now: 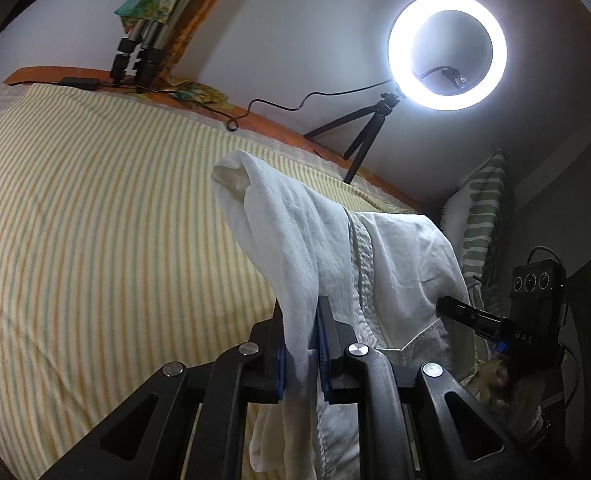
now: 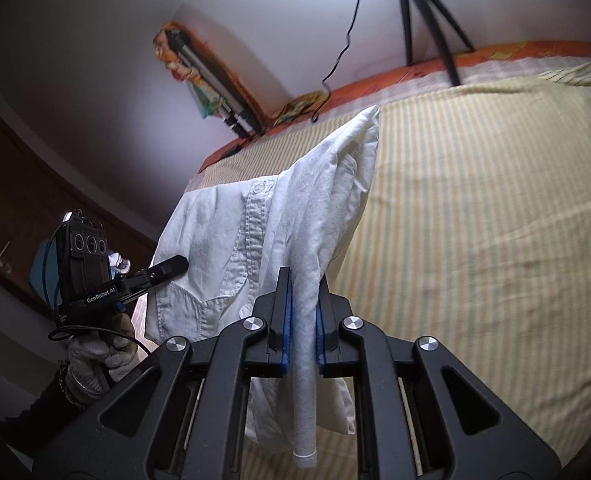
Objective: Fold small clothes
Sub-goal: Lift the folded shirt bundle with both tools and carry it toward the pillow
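Currently a white shirt (image 1: 375,264) is held up off the striped bedsheet (image 1: 95,220) by both grippers at once. Left gripper (image 1: 301,320): jaws nearly closed, a bunched fold of the fabric is pinched between the blue pads (image 1: 322,344), with cloth draped over and hanging below the fingers. Right gripper (image 2: 304,292): same state, narrow gap only, a rolled strip of the shirt is clamped between its pads (image 2: 287,320) and trails down past them. Button placket (image 2: 251,224) and chest pocket flap are seen in the right wrist view, facing the camera. From that view the left gripper's finger (image 2: 167,269) is seen touching the shirt's far edge, gripped by a gloved hand (image 2: 95,360). A lit ring light (image 1: 447,51) on a small tripod (image 1: 359,128) is stood at the bed's far edge by the wall; a striped pillow (image 1: 481,216) is seen at right.
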A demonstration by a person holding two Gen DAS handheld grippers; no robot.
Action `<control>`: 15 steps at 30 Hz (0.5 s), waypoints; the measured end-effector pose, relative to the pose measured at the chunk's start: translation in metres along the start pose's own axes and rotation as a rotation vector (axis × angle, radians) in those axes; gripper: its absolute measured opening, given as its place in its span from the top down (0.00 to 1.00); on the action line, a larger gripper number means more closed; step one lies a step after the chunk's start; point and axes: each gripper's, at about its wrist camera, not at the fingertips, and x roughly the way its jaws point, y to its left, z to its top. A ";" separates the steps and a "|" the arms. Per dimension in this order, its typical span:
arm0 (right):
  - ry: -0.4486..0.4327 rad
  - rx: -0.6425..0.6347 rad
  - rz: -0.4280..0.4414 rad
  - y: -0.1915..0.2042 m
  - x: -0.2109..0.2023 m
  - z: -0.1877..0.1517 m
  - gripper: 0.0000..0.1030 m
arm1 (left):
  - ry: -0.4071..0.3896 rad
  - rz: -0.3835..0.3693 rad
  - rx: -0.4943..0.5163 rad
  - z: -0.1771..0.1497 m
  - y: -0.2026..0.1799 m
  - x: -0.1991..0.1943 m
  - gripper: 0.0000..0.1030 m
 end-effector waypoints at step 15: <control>-0.111 0.056 -0.105 -0.098 -0.081 0.044 0.90 | 0.058 -0.058 0.136 0.036 -0.111 0.121 0.91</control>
